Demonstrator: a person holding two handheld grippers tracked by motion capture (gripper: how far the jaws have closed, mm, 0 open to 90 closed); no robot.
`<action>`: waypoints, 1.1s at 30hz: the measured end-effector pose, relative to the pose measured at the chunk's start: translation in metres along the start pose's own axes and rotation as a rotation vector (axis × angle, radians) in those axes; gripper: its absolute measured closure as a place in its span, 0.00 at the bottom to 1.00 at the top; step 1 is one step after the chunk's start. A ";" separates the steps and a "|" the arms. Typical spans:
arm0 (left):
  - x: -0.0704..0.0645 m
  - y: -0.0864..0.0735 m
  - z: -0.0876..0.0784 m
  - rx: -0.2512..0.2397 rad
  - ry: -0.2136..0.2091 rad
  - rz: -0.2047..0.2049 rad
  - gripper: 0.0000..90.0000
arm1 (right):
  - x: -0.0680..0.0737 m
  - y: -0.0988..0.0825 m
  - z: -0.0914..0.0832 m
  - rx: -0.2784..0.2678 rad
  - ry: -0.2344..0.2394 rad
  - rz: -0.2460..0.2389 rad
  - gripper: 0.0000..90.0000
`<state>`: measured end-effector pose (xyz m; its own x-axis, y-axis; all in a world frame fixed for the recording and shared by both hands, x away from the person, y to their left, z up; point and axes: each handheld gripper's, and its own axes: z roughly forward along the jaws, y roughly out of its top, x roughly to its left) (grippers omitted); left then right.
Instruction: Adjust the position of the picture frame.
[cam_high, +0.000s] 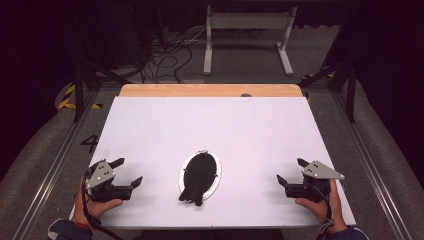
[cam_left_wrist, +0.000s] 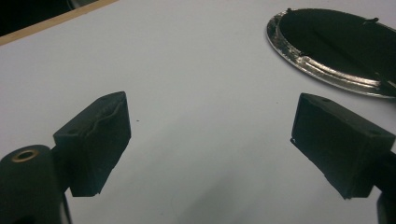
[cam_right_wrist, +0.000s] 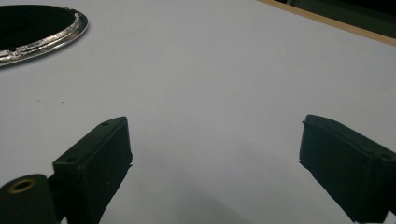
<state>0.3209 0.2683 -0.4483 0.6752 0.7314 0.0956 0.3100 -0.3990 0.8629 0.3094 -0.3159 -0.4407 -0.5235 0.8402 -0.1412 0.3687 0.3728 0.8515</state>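
step: judged start, nothing grasped yet | left gripper (cam_high: 125, 173): released, near desk (cam_high: 250, 130) front-left corner | right gripper (cam_high: 291, 171): released, near front-right corner | plate (cam_high: 216, 172) with dark object (cam_high: 198, 177): front edge, between the 2 | next: likely a reach toward the plate

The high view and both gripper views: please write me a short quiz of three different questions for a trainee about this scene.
1. True or false: the left gripper is shut on the oval mirror.
2. Where does the mirror lie: A) between the two grippers, B) at the far wooden edge, C) on the floor?
3. Fill in: the right gripper is ____, with nothing between its jaws.

Key: 1 false, it is open and apart from the mirror; 2 A; 3 open.
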 end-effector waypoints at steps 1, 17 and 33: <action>0.000 0.000 0.002 0.006 -0.013 -0.003 0.15 | 0.000 -0.001 0.001 0.005 0.007 0.002 0.10; -0.021 0.011 0.019 0.032 -0.145 0.046 0.34 | 0.008 0.000 0.017 0.059 0.107 0.051 0.24; -0.044 0.020 0.037 0.126 -0.317 0.122 0.85 | 0.046 0.014 0.032 0.070 0.187 0.027 0.61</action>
<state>0.3221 0.2072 -0.4537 0.8802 0.4743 0.0185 0.2810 -0.5522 0.7849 0.3148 -0.2592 -0.4514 -0.6437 0.7651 -0.0174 0.4337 0.3834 0.8154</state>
